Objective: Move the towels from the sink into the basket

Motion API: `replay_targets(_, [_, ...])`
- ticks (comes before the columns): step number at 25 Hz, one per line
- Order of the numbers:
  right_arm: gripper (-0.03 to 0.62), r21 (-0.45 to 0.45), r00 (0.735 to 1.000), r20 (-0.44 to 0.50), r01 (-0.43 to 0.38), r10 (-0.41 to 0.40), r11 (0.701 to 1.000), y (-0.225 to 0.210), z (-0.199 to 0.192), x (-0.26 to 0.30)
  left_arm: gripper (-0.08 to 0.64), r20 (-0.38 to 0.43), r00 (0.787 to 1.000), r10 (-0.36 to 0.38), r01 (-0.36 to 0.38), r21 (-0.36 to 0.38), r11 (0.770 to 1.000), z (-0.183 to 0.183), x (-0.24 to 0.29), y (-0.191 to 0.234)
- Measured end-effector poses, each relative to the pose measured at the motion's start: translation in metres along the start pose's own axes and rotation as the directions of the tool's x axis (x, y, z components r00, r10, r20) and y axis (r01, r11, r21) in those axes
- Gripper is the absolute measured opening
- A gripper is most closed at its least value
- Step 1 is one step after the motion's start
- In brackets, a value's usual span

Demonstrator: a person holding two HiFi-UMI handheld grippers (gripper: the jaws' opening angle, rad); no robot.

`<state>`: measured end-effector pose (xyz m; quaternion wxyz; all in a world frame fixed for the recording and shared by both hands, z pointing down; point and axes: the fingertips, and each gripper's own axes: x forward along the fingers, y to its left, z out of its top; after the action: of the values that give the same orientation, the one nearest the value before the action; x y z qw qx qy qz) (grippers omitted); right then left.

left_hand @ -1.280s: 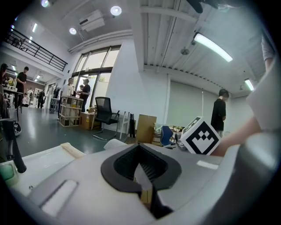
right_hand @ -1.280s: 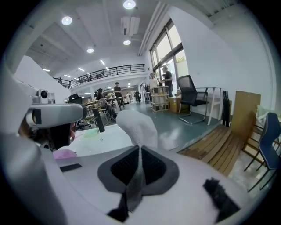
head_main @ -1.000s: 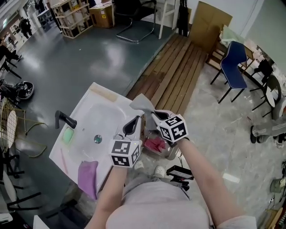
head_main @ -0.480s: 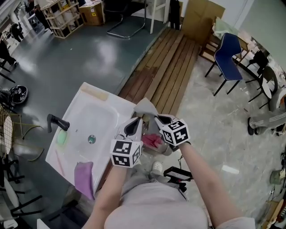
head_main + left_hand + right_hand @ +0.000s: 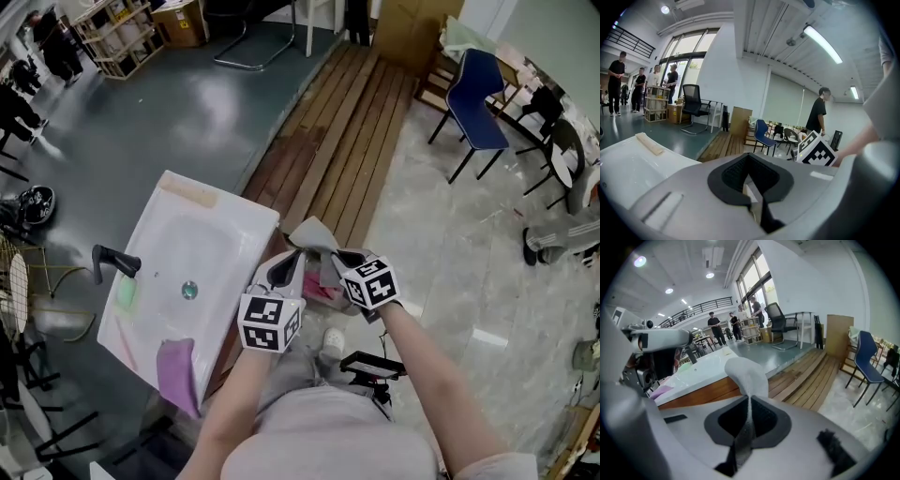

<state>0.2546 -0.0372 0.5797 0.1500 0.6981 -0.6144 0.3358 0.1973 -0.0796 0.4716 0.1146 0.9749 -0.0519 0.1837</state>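
**Head view, with both gripper views.** The grey towel (image 5: pixel 313 234) hangs bunched between the two claws, off the right-hand edge of the white sink (image 5: pixel 220 234) and above the basket (image 5: pixel 330 304). The basket is largely hidden beneath the claws, and a pink towel (image 5: pixel 319 287) lies in it.

The left claw (image 5: pixel 289 258) is closed, with a thin pale edge of the fabric pinched between its pads. The right claw (image 5: pixel 328 258) is likewise closed on the grey towel. In the right gripper view, a fold of the towel rises from the pinch and curls over above the jaws.

A purple towel (image 5: pixel 175 370) remains at the sink, draped over its near edge and well apart from both claws.

Each claw carries a cube (image 5: pixel 269 322) faced with square black-and-white markers.

**Surroundings.**
- On the sink: a black tap (image 5: pixel 114 262), a green bar (image 5: pixel 126 292) just beside it, the drain (image 5: pixel 189 291) and a beige strip (image 5: pixel 190 194) along the far edge.
- Beyond the sink: a run of wooden planks (image 5: pixel 337 122), and a blue chair (image 5: pixel 473 89) on the pale floor.
- Near the basket, at the person's feet: a white shoe (image 5: pixel 333 339).
- In both gripper views, people stand in the distance.
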Motion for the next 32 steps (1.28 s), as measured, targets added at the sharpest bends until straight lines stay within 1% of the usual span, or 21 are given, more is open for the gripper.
replay_targets(11, [0.029,0.063,0.995,-0.099,0.035,-0.029,0.997,-0.013,-0.056,0.014,0.004,-0.076,0.997,-0.023,0.019,-0.042,0.999,-0.040,0.013,-0.005])
replay_targets(16, [0.029,0.093,0.982,-0.184,0.054,-0.036,0.994,-0.018,-0.096,0.022,0.005,-0.123,0.991,-0.041,0.034,-0.060,0.998,-0.061,0.016,-0.011])
replay_targets(20, [0.029,0.115,0.969,-0.246,0.047,-0.017,0.992,-0.016,-0.126,0.031,0.005,-0.162,0.985,-0.061,0.050,-0.071,0.996,-0.081,0.020,-0.015])
replay_targets(25, [0.029,0.128,0.963,-0.268,0.052,-0.016,0.990,-0.018,-0.142,0.041,0.004,-0.197,0.977,-0.079,0.063,-0.086,0.994,-0.101,0.030,-0.019])
replay_targets(29, [0.029,0.101,0.954,-0.297,0.078,-0.045,0.992,-0.026,-0.156,0.047,0.005,-0.237,0.967,-0.096,0.073,-0.104,0.992,-0.120,0.036,-0.023])
replay_targets(32, [0.029,0.120,0.952,-0.301,0.101,-0.060,0.988,-0.032,-0.169,0.052,0.005,-0.268,0.958,-0.103,0.072,-0.123,0.990,-0.139,0.034,-0.026])
